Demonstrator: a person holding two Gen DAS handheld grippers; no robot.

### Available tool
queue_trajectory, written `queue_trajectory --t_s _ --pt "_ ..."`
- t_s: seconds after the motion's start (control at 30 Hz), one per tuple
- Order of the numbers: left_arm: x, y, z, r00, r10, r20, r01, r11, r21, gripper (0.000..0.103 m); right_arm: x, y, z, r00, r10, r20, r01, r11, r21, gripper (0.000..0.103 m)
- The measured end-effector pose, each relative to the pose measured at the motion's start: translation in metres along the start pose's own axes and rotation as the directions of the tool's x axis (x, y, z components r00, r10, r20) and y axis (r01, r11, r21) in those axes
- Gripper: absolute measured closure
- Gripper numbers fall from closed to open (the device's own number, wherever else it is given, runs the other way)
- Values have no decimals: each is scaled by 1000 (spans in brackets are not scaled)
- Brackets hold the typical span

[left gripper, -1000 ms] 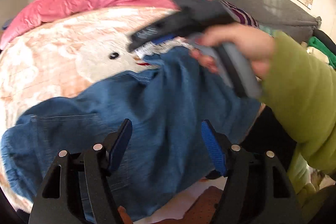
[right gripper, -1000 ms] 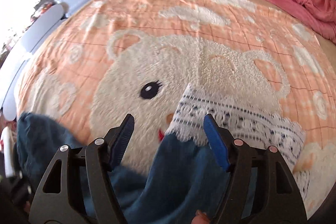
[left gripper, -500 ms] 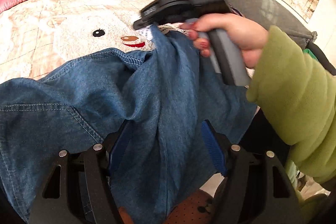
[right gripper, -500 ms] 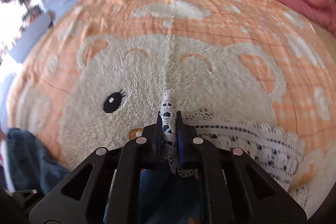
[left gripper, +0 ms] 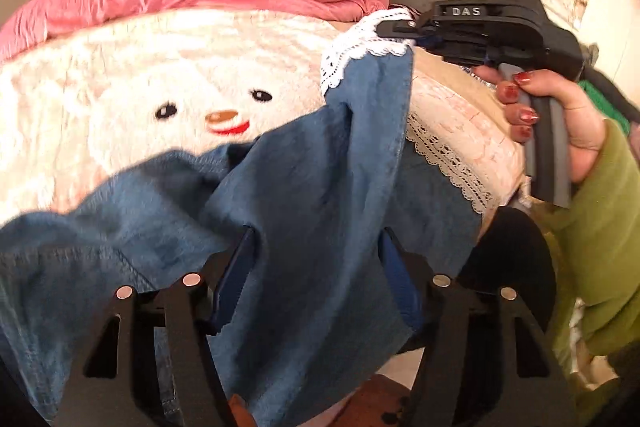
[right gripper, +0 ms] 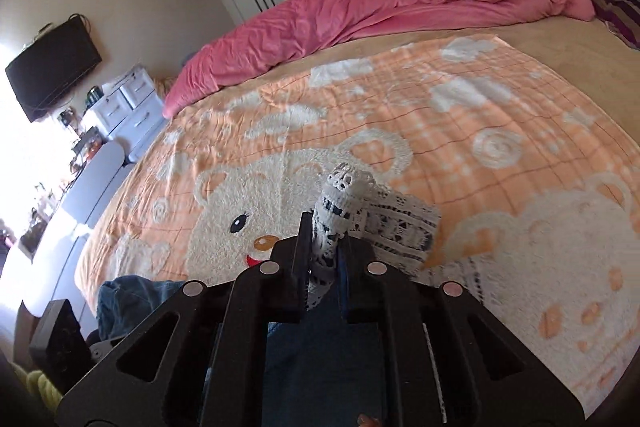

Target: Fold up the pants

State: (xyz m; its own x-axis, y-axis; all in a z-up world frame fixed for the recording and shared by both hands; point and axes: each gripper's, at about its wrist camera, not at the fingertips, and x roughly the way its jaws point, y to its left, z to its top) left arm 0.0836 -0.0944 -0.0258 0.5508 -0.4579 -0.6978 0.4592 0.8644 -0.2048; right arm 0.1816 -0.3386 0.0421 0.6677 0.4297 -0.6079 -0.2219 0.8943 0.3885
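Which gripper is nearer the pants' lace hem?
Right. The right gripper is shut on the lace hem, lifting it; the left gripper sits lower, straddling denim, its jaws closing.

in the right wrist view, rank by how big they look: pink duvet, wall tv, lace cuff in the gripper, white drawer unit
1. pink duvet
2. wall tv
3. lace cuff and white drawer unit: look alike, and the cuff is much nearer the camera, so unranked.
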Motion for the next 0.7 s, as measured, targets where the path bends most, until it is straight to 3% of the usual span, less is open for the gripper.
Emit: queue_trajectory --t_s 0.03,0.1,0.13,0.3,0.4,0.53,0.7 --pt "2 -2 2 1000 13 -5 -13 1000 16 51 -4 -3 -3 1000 0 7 0 1000 10 97" --pt "4 -6 2 1000 11 -14 -10 999 43 92 -19 -9 -11 1000 11 26 -12 999 38 97" --pt "5 -8 3 1000 -5 -26 7 999 52 99 -26 -11 -17 999 7 32 -9 999 51 97" --pt "-7 -7 -3 997 -67 -40 70 994 81 100 -59 -31 -55 999 -43 18 41 993 115 97" --pt "-8 -8 -10 993 -110 -50 114 990 87 100 -70 -48 -92 997 -69 -37 75 981 179 97" --pt "-3 -17 -20 989 -129 -78 138 983 119 100 -74 -69 -125 994 -61 -88 81 964 253 97" --pt "-4 -34 -26 993 -93 -75 107 972 211 100 -77 -80 -131 992 -64 -112 94 956 279 90"
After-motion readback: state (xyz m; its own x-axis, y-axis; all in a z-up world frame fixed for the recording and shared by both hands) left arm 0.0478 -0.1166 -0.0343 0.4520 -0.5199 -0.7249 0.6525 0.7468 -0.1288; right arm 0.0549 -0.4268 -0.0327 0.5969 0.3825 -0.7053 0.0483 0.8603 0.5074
